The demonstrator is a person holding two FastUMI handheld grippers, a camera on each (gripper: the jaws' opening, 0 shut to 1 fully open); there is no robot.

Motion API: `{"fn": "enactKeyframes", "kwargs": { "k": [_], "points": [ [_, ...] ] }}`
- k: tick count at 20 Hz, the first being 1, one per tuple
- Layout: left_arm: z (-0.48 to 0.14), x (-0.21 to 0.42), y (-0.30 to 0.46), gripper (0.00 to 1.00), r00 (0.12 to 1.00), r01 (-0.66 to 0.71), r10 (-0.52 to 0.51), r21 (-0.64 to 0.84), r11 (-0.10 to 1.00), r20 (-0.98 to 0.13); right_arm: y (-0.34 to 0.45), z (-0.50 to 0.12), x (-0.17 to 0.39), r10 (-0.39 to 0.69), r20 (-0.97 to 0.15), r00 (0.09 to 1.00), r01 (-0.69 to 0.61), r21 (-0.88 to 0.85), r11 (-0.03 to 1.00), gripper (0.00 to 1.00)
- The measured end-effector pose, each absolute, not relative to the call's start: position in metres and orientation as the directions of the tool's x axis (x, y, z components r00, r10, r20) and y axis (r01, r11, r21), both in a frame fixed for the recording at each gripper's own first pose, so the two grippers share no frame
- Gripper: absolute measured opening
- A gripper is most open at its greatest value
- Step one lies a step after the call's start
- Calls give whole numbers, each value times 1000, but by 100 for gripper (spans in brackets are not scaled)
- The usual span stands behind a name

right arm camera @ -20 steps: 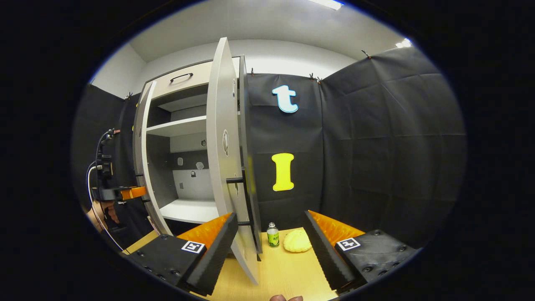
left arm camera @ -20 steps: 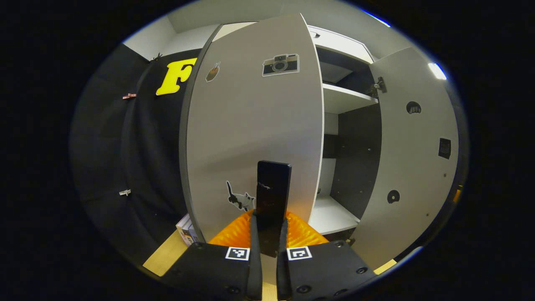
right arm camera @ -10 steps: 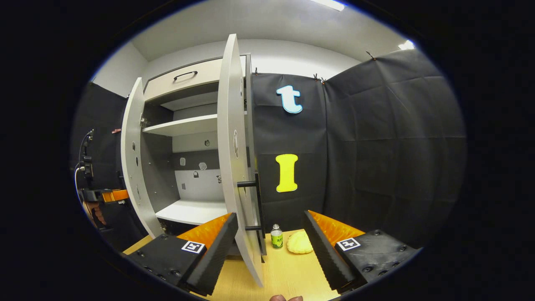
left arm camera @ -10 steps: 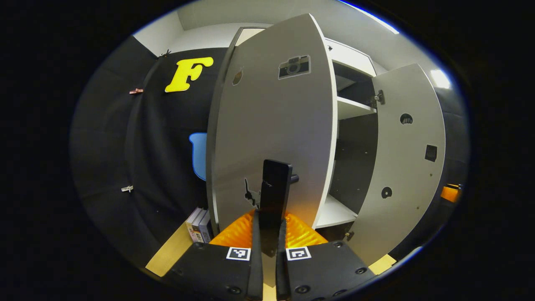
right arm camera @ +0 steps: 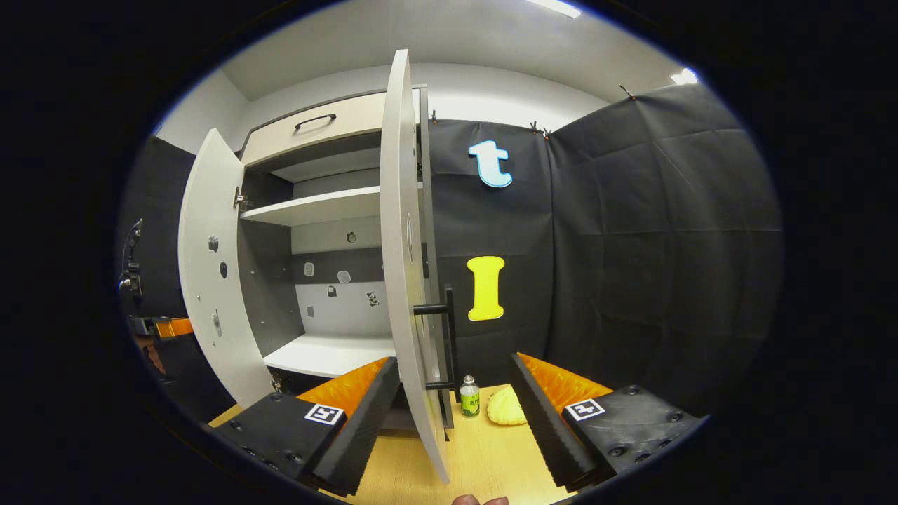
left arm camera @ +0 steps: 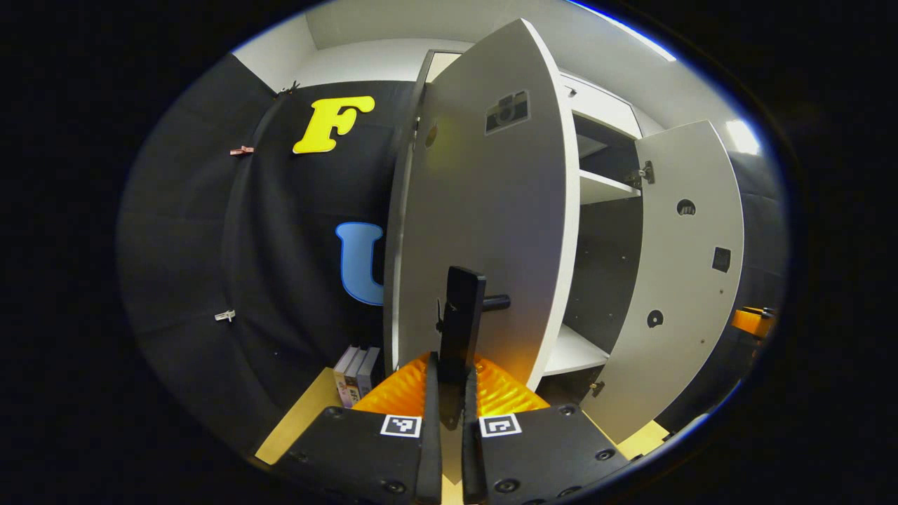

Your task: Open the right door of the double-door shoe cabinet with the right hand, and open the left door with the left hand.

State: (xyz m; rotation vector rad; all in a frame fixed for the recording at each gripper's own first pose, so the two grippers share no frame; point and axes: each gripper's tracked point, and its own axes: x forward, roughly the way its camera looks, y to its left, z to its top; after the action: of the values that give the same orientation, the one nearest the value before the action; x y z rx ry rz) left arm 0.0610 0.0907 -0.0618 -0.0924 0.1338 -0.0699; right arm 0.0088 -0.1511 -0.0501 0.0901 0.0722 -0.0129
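Now my left claw (left arm camera: 450, 375) is clenched on the black handle (left arm camera: 461, 324) of the left door (left arm camera: 491, 210), which stands swung well out from the shoe cabinet (right arm camera: 330, 210). My right claw (right arm camera: 452, 414) is released, fingers spread wide, the edge of the right door (right arm camera: 407, 280) standing between them, touching neither. Both doors are open, white shelves showing inside. On the wooden floor (right arm camera: 484, 456) behind the right door, a small bottle (right arm camera: 469, 396) stands just beside a yellow lump (right arm camera: 506, 407).

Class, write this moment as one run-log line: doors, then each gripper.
left door: open | right door: open | left gripper: shut on left door handle | right gripper: open, straddling right door's edge
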Motion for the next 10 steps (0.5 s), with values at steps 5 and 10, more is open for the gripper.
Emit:
{"fn": "enactKeyframes", "kwargs": {
  "k": [5,10],
  "points": [
    [-61,56,124,13,988,72,-84,-95,993,-130,-146,-50,8,-11,-77,997,17,83,996,98],
    [-64,53,180,10,990,39,-58,-148,988,-128,-140,-48,7,-8,-72,997,13,68,998,98]
  ]
}}
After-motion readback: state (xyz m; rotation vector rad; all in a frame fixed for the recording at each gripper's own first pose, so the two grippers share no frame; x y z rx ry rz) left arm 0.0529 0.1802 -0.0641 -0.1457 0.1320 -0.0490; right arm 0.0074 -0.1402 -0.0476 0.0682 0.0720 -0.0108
